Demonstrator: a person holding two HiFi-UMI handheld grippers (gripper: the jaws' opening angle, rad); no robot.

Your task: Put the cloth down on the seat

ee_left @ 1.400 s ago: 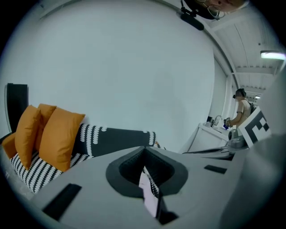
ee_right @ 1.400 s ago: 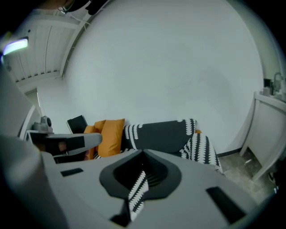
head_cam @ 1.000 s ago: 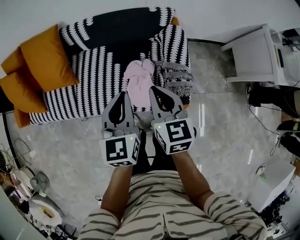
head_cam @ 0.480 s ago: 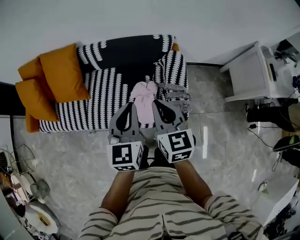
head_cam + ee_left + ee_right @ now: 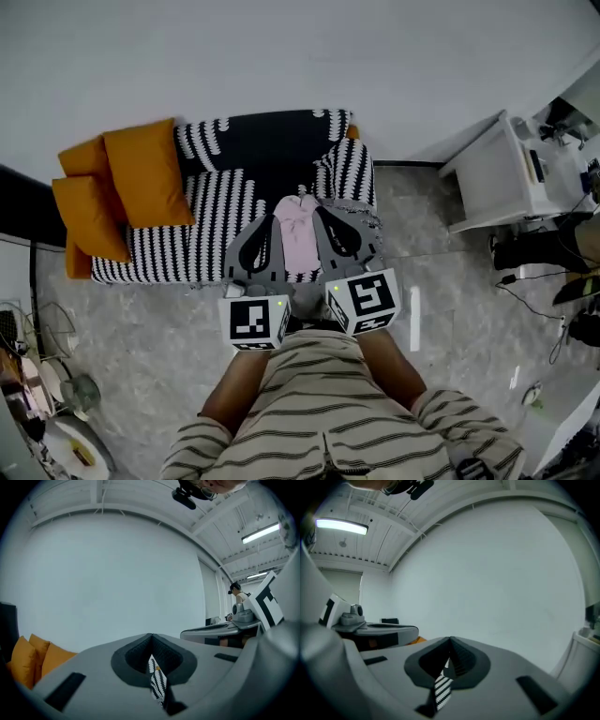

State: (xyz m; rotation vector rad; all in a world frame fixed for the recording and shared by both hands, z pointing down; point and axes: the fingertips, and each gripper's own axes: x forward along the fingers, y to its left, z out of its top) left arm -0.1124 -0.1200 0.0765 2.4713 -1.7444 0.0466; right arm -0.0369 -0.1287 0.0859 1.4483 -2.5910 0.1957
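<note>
Cloth (image 5: 299,239): small, pale pink, plain, bunched into a longish lump w/ soft folds. It lies on the seat (image 5: 202,246) of a sofa (image 5: 262,145) w/ black-and-white striped cover, at the right end just beside the striped armrest (image 5: 345,173), near the front edge. Orange cushions (image 5: 141,178) sit at the other end. In head view the cloth shows betw. the two grippers, held by neither. Left gripper (image 5: 268,225): fingers (image 5: 98,667) pressed together, empty. Right gripper (image 5: 326,217): same.
</note>
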